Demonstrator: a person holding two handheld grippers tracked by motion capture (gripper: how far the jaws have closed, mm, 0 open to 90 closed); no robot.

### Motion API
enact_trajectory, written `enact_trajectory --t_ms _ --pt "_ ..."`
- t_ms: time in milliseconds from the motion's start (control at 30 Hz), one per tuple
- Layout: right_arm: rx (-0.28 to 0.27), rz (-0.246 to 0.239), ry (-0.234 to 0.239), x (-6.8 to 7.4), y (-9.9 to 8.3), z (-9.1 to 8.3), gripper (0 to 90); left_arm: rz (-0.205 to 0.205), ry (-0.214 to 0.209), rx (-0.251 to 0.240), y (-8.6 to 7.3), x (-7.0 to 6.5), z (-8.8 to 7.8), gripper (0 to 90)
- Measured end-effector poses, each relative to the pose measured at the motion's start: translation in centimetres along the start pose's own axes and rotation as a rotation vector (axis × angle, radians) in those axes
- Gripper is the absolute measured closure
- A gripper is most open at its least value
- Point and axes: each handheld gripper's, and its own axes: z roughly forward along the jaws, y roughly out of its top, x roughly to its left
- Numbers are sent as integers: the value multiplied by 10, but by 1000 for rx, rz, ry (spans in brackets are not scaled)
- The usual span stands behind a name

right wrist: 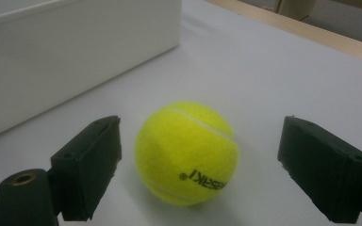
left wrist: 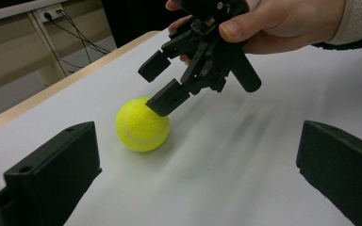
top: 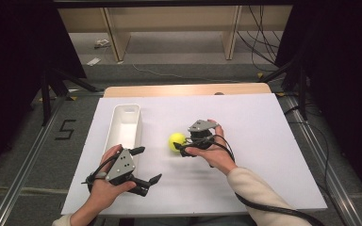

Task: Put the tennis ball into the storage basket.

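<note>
We see our right hand-held gripper with its two black jaws spread wide, a fuzzy yellow-green tennis ball sitting between them on the white tabletop, touching neither jaw. Black lettering runs upside down along the ball's lower side. Behind it to the left stands a white plastic rectangular bin.

Bright, even overhead light on the white table; dark surroundings at left and right. Soft shadows, blurred near jaws, slightly grainy pictures.
</note>
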Motion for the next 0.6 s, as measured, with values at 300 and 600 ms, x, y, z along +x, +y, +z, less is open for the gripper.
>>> enact_trajectory --t_ms 300,600 --pt "36 9 4 2 -2 20 144 0 0 1 0 0 0 0" --pt "79 5 11 4 -9 39 141 -1 -3 2 0 0 0 0"
